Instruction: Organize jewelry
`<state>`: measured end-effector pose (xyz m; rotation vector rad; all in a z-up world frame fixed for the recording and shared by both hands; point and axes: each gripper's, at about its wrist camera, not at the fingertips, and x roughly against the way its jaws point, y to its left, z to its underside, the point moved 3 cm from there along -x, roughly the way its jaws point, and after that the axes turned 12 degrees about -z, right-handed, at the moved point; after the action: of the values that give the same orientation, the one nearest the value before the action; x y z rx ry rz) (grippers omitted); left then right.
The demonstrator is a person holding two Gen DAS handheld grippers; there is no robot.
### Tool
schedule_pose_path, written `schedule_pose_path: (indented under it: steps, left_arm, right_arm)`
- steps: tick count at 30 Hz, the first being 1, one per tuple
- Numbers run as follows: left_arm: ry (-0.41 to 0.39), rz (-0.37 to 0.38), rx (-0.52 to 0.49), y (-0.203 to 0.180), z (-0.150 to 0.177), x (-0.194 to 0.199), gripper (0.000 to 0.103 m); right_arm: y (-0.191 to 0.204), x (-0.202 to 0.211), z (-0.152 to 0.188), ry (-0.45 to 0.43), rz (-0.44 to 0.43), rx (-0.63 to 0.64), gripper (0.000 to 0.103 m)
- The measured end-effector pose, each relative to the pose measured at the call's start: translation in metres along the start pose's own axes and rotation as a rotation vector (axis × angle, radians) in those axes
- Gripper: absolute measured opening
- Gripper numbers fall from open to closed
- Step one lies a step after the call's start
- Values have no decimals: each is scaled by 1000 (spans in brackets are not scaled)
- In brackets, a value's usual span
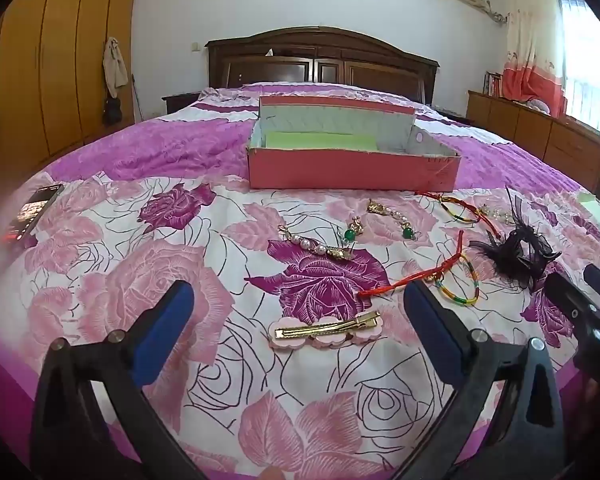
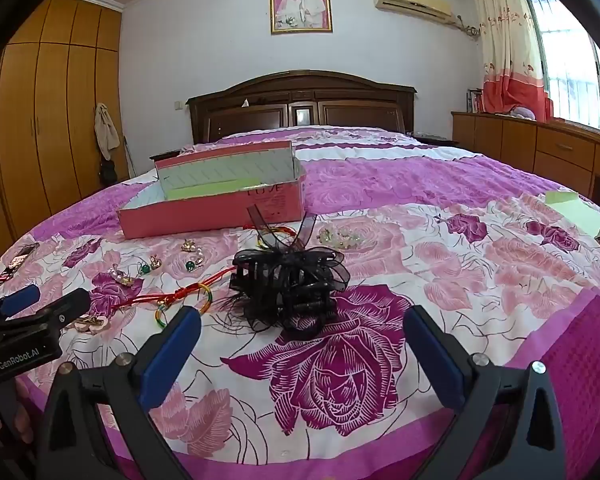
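An open pink box [image 1: 352, 170] stands on the bed, also in the right wrist view [image 2: 212, 216]. Jewelry lies in front of it: pearl pieces with green beads [image 1: 320, 246], red cord bracelets [image 1: 456, 276], a pink and gold hair clip [image 1: 326, 332] and a black feathered claw clip [image 1: 516, 252]. My left gripper [image 1: 298, 312] is open and empty, with the hair clip just ahead between its fingers. My right gripper [image 2: 302, 336] is open and empty, just in front of the black claw clip [image 2: 288, 284]. A pale bead bracelet [image 2: 340, 238] lies beyond.
A phone [image 1: 34, 212] lies at the bed's left edge. Green paper [image 2: 576, 208] lies at the right edge. A wardrobe stands on the left, a low cabinet on the right, the headboard behind. The right gripper shows at the left wrist view's right edge [image 1: 584, 292].
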<state>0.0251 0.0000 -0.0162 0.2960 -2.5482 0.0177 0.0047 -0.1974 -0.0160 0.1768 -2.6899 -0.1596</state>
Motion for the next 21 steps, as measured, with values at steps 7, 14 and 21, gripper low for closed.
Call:
schedule_pose_path:
  steps: [7, 14, 21]
  left_arm:
    - [6, -2, 1, 2, -1, -5, 98]
    - [-9, -3, -4, 0, 0, 0, 98]
    - [-11, -2, -4, 0, 0, 0, 98]
  right_arm:
    - [1, 0, 0, 3, 0, 0, 103]
    - [1, 0, 0, 3, 2, 2, 103]
    - [1, -1, 0, 3, 3, 3, 103]
